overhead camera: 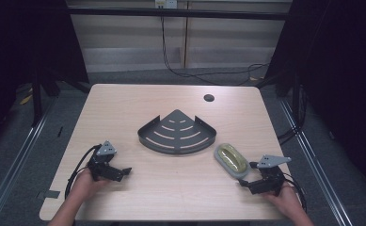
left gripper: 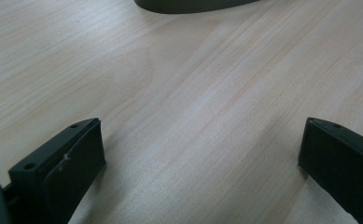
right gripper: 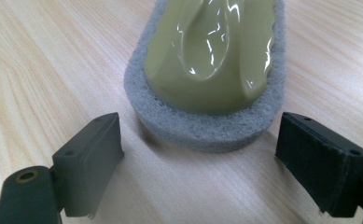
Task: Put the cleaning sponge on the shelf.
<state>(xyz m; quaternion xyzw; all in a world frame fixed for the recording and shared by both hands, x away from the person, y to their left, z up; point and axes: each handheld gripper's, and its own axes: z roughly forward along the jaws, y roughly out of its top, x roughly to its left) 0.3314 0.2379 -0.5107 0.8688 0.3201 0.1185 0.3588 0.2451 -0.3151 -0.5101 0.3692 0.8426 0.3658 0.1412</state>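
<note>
A grey oval sponge with a glossy yellow-green handle (overhead camera: 231, 159) lies on the table at the right, next to the dark corner shelf tray (overhead camera: 177, 133). My right gripper (overhead camera: 247, 175) sits just in front of the sponge (right gripper: 212, 70), its jaws wide open on either side of the sponge's near end without touching it. At the left front, my left gripper (overhead camera: 123, 173) rests low over bare wood, jaws spread wide, nothing between them (left gripper: 202, 154). The tray's edge (left gripper: 193, 4) is visible far ahead of it.
The light wooden table (overhead camera: 124, 108) has a round cable hole (overhead camera: 209, 98) at the back right. Cables trail on the floor behind the table. A person's hands hold both grippers at the front edge.
</note>
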